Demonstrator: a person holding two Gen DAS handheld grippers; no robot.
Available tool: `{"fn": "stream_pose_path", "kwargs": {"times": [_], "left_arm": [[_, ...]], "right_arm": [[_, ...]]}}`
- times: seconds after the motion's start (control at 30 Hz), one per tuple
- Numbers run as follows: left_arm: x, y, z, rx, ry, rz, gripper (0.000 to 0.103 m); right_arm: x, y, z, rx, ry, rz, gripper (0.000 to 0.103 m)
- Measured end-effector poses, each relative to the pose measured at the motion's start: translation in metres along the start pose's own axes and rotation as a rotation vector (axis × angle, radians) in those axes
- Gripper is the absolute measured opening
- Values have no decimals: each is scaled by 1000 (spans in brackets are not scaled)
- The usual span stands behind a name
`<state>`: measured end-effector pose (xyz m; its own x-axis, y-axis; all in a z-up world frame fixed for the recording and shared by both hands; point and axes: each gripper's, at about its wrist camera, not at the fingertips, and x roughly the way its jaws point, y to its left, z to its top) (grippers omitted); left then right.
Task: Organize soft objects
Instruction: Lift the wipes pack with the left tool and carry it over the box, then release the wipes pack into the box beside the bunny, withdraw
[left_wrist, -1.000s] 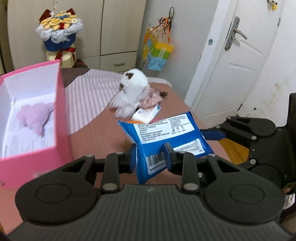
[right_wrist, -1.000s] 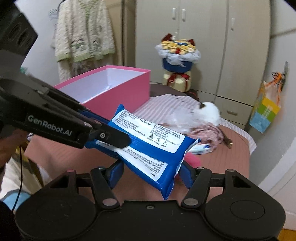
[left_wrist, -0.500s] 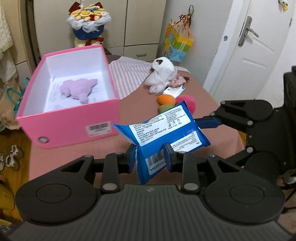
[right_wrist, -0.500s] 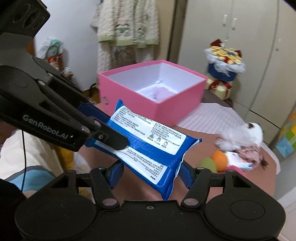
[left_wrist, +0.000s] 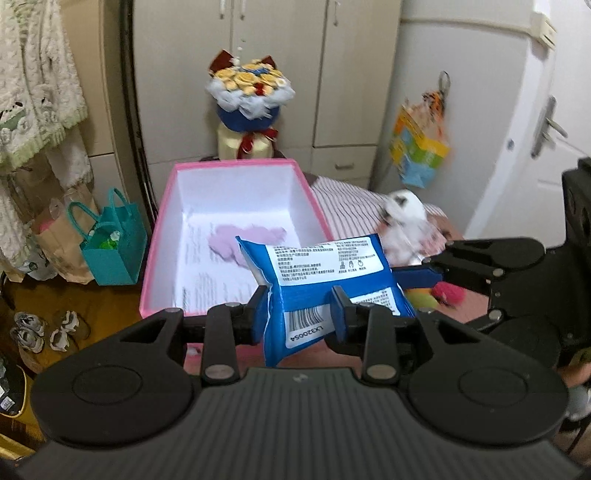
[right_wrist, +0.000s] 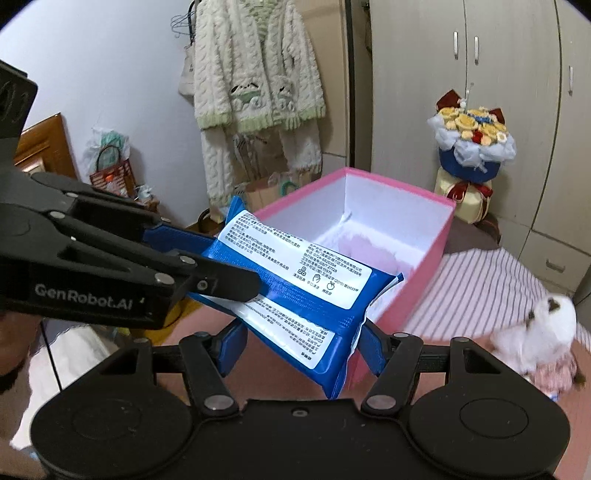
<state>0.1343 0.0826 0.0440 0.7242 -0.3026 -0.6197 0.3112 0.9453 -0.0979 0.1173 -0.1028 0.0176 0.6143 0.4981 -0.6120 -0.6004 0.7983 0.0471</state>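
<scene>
A blue wipes pack (left_wrist: 325, 273) is held in the air by both grippers. My left gripper (left_wrist: 299, 314) is shut on its barcode end; my right gripper (right_wrist: 299, 343) is shut on its other end (right_wrist: 295, 295). The pack hangs at the near edge of an open pink box (left_wrist: 162, 236), also in the right wrist view (right_wrist: 428, 258). A pale purple plush (left_wrist: 251, 240) lies on the box floor. A white plush toy (left_wrist: 402, 225) lies on the table to the right, also in the right wrist view (right_wrist: 539, 332).
A pink ball (left_wrist: 448, 293) and a green ball (left_wrist: 421, 295) lie on the brown table by the right gripper. A striped cloth (right_wrist: 480, 288) covers the far table. A flower bouquet (left_wrist: 247, 96) stands behind the box. A teal bag (left_wrist: 110, 243) sits on the floor.
Both grippers carried the wipes pack left and toward the pink box; the box now lies straight ahead, with the pack at its near edge. The plush toy shifted to the right of view.
</scene>
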Motion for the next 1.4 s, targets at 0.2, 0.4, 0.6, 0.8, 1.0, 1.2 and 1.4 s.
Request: {"fn": "stream_pose_path", "kwargs": {"times": [0.2, 0.4, 0.6, 0.8, 1.0, 1.2, 1.4], "left_arm": [[31, 29, 18, -58, -16, 10, 34], [72, 55, 31, -123, 7, 54, 34], [103, 84, 28, -198, 62, 33, 34], [123, 87, 20, -214, 86, 29, 34], [130, 86, 26, -202, 76, 71, 47], [106, 80, 26, -134, 41, 95, 61], [67, 64, 17, -74, -1, 58, 67]], "right_arm": [[38, -6, 26, 1, -2, -31, 71], [82, -10, 50, 6, 40, -61, 74], [118, -18, 55, 29, 110, -46, 74], [141, -20, 54, 7, 174, -80, 75], [151, -22, 60, -37, 202, -119, 76], [140, -26, 59, -36, 189, -132, 78], [114, -19, 55, -48, 139, -112, 79]]}}
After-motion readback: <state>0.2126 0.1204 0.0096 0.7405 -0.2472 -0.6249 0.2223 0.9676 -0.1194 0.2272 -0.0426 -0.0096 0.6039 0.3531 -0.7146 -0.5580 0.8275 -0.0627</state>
